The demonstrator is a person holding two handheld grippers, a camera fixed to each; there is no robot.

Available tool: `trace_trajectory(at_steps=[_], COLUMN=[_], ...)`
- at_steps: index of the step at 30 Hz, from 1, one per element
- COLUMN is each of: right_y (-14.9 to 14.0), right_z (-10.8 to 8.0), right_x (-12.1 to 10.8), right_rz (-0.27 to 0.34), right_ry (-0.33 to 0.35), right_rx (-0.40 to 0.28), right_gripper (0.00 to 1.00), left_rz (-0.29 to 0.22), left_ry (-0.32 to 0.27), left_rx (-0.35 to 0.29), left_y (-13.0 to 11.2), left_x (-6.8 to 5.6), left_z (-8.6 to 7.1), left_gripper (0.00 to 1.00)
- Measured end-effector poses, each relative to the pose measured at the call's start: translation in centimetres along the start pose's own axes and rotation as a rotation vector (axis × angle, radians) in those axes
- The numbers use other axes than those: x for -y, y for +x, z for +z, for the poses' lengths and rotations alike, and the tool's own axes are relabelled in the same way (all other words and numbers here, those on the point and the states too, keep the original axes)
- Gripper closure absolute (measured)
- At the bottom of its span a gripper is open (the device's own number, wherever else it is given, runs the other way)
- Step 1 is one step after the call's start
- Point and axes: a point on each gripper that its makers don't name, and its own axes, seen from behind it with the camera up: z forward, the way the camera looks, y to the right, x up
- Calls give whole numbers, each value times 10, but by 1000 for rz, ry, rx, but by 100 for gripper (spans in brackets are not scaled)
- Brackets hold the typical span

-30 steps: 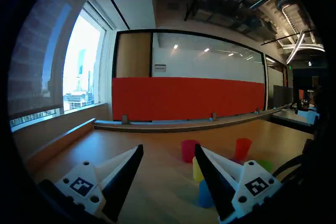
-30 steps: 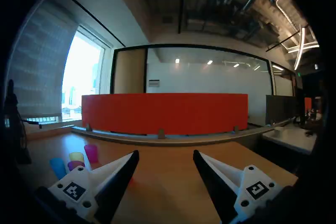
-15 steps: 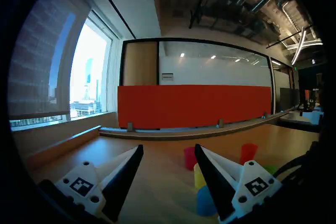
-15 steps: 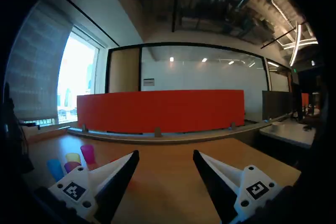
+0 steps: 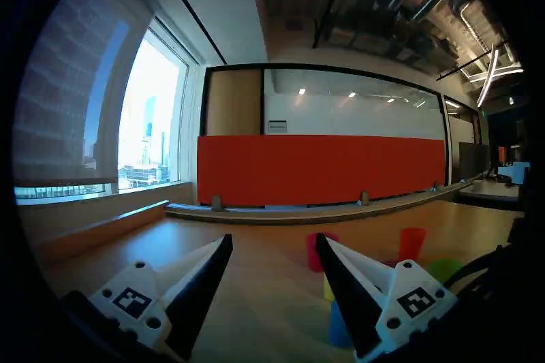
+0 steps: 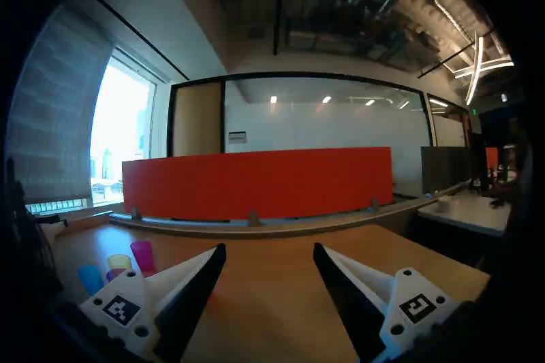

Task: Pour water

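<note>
The left tool (image 5: 272, 238) and right tool (image 6: 268, 247) are spread wide, holding nothing, above the surface (image 5: 272, 298), where cups (image 5: 412, 244) cluster short of its far edge, likely light, stiff, easily tipped, best pinched mid-wall.

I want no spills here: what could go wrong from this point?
The pink cup, yellow cup and blue cup stand close together, so the open left gripper closing on one might tip a neighbour. Its own finger hides part of the yellow and blue cups, so aim may be off.
</note>
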Motion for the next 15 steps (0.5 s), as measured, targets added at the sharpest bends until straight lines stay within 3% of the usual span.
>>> trace_trajectory(at_steps=[6,15], right_y=[-4,-7], right_z=[-1,0], right_x=[1,2], right_rz=[-5,-6], right_ry=[-2,-3], right_rx=[11,17], right_gripper=[0,1], left_rz=[-10,37], left_ry=[8,23], left_rx=[6,4], left_y=[-16,-25], left_x=[2,6], left_z=[3,4], left_gripper=[10,10])
